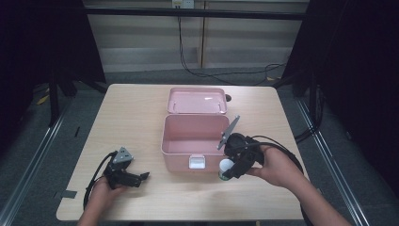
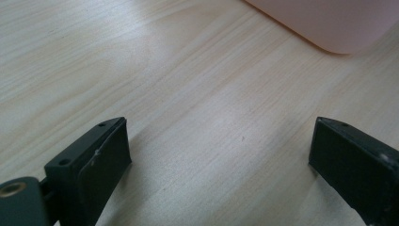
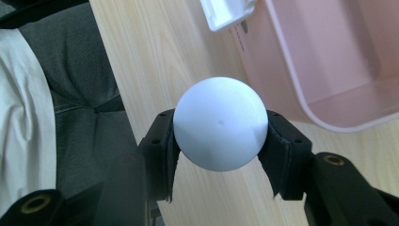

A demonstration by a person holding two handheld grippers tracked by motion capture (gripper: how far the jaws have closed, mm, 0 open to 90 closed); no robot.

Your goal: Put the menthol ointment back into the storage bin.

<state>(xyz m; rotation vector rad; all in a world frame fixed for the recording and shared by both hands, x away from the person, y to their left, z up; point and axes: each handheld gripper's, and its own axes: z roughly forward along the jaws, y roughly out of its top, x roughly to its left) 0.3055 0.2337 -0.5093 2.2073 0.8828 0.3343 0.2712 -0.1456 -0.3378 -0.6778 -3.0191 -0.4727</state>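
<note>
We see a pale wooden table (image 1: 136,113) on grey carpet (image 1: 42,155), black curtains (image 1: 42,37) at both sides, and a beige panelled wall (image 1: 235,42) with hanging black cables (image 1: 188,66).

Pink box (image 2: 329,23) cut off at the frame's top edge, ball's (image 3: 220,123) sides hidden by tongs (image 3: 220,141)

No legible text, label, brand, number or sign appears on any surface. The pink box (image 1: 194,141), its raised lid (image 1: 197,100) and its white latch (image 1: 197,161) on the front wall carry no markings. The white ball (image 3: 220,123) just in front of the box is blank apart from one small dark speck. The wooden table (image 1: 136,122) under the box shows grain only. The two pale plates (image 1: 182,4) on the wall behind the box are too small to read.
</note>
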